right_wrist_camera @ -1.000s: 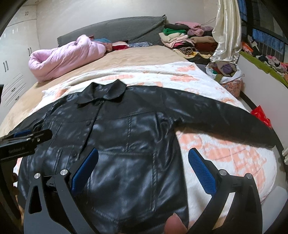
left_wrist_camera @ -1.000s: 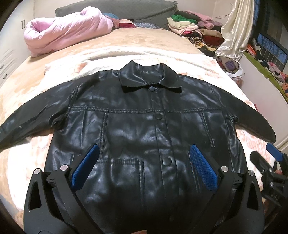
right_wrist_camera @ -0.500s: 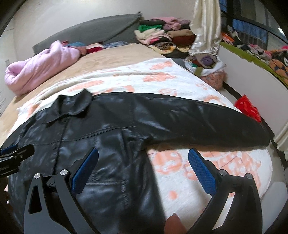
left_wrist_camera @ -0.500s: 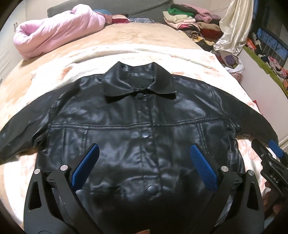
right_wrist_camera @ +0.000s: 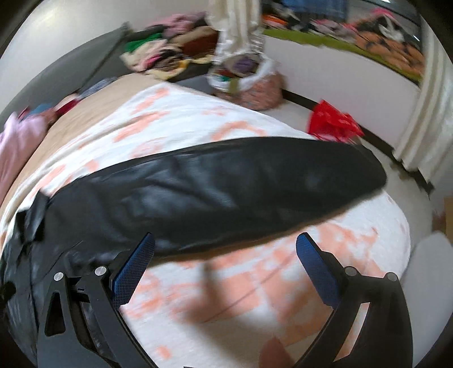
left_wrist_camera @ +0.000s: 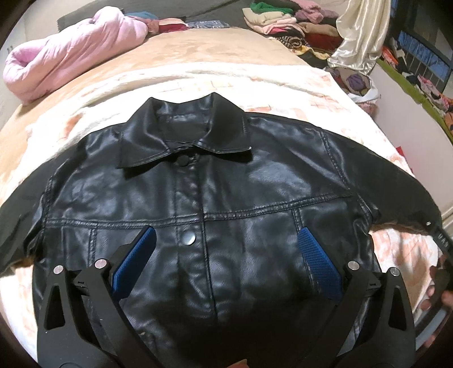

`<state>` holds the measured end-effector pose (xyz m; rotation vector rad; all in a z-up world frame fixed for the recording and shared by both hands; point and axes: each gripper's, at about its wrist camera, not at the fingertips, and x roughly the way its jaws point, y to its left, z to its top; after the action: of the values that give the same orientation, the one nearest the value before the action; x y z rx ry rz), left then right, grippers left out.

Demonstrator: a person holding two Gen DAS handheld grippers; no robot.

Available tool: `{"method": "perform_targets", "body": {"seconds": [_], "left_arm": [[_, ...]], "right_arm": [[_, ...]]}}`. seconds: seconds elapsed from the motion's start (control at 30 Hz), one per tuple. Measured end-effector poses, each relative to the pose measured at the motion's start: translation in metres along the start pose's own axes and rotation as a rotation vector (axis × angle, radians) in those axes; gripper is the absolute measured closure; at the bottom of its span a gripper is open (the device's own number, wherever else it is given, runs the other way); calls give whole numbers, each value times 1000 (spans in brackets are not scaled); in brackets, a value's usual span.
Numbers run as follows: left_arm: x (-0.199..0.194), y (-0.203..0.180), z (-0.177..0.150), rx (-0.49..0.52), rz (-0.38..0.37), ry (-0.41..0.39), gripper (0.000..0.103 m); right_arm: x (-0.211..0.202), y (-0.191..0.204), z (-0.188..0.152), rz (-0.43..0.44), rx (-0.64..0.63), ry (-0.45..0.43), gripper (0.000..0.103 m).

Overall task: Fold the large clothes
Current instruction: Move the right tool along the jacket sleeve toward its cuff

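Fingers [left_wrist_camera: 318, 269] spread wide on the left gripper [left_wrist_camera: 226, 260], holding nothing, hovering over the lower chest of the jacket [left_wrist_camera: 226, 198]. Same story on the right gripper [right_wrist_camera: 225, 264]: blue pads well apart, empty, poised over bare blanket [right_wrist_camera: 240, 283] just below the jacket's sleeve [right_wrist_camera: 226, 192], though that view is blurred.

That black jacket lies face up and flat on the bed, buttoned, collar [left_wrist_camera: 187, 133] pointing away from the grippers, both sleeves stretched straight out from the body. Beyond the collar sits a pink duvet [left_wrist_camera: 68, 53], and a clothes pile [left_wrist_camera: 286, 19] sits farther off.

Progress check: judging by the layout, the spreading is done and 0 folds are in. Still to come, I'd say, 2 sleeves across the chest, then the body doubled over. The sleeve beside the right gripper looks the likely first grab.
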<state>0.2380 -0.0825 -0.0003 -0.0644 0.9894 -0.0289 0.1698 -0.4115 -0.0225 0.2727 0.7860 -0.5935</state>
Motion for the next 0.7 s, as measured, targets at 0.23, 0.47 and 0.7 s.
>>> {"method": "perform_targets", "body": {"seconds": [0.23, 0.47, 0.7], "left_arm": [[18, -7, 9, 16, 8, 19, 9], [34, -3, 14, 13, 20, 34, 9], [39, 5, 19, -38, -19, 33, 9]], "right_arm": [[22, -62, 3, -24, 249, 59, 4], [41, -117, 11, 52, 516, 108, 4], [68, -162, 31, 100, 703, 57, 4]]}}
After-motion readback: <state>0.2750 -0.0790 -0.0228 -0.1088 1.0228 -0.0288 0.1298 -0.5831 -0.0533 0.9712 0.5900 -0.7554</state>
